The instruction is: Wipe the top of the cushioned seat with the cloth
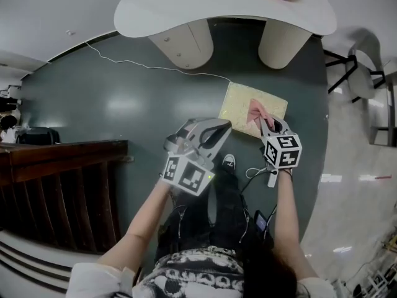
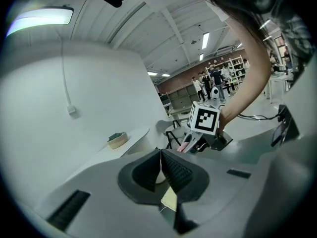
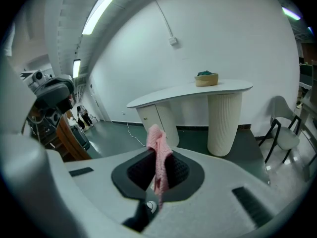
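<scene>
Currently standing over a yellow cushioned seat on the dark green floor, just in front of a white table. Holding a pink cloth in the right gripper, jaws clamped on its fold, one end bunched above the pads and a thin strip hanging below. Carrying that cloth over the near edge of the seat top, as seen from the head view; cannot tell whether touching the cushion or just above it. Holding the left gripper beside the right one, over the floor just off the seat's near left corner, jaws pressed together with nothing between them. Catching, in the left gripper view, the right gripper with the pink cloth in it, plus a sliver of yellow below the closed jaws. Also taking in a round tan dish on the table, a white cable trailing across the floor, a dark wooden railing at the left and a chair at the right.
</scene>
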`<move>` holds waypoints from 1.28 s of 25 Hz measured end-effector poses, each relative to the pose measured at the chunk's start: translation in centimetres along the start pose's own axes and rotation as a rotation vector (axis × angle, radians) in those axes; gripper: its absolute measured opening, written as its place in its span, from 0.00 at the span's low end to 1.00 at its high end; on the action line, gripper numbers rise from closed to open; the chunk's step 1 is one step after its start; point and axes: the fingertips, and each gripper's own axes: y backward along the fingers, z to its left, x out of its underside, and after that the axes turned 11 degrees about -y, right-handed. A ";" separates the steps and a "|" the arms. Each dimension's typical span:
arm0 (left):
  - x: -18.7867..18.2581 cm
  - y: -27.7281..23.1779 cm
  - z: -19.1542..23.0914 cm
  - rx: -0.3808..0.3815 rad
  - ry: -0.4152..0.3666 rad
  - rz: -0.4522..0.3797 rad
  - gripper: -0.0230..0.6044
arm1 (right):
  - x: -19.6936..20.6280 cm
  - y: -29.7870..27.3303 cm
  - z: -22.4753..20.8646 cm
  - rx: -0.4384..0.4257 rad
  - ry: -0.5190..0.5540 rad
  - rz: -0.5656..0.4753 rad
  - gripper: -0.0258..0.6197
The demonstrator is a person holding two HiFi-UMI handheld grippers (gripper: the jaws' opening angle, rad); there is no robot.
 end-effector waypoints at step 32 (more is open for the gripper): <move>19.3 -10.8 0.2 0.048 -0.092 0.019 0.05 | 11.9 -30.0 -10.2 0.040 -0.190 0.261 0.06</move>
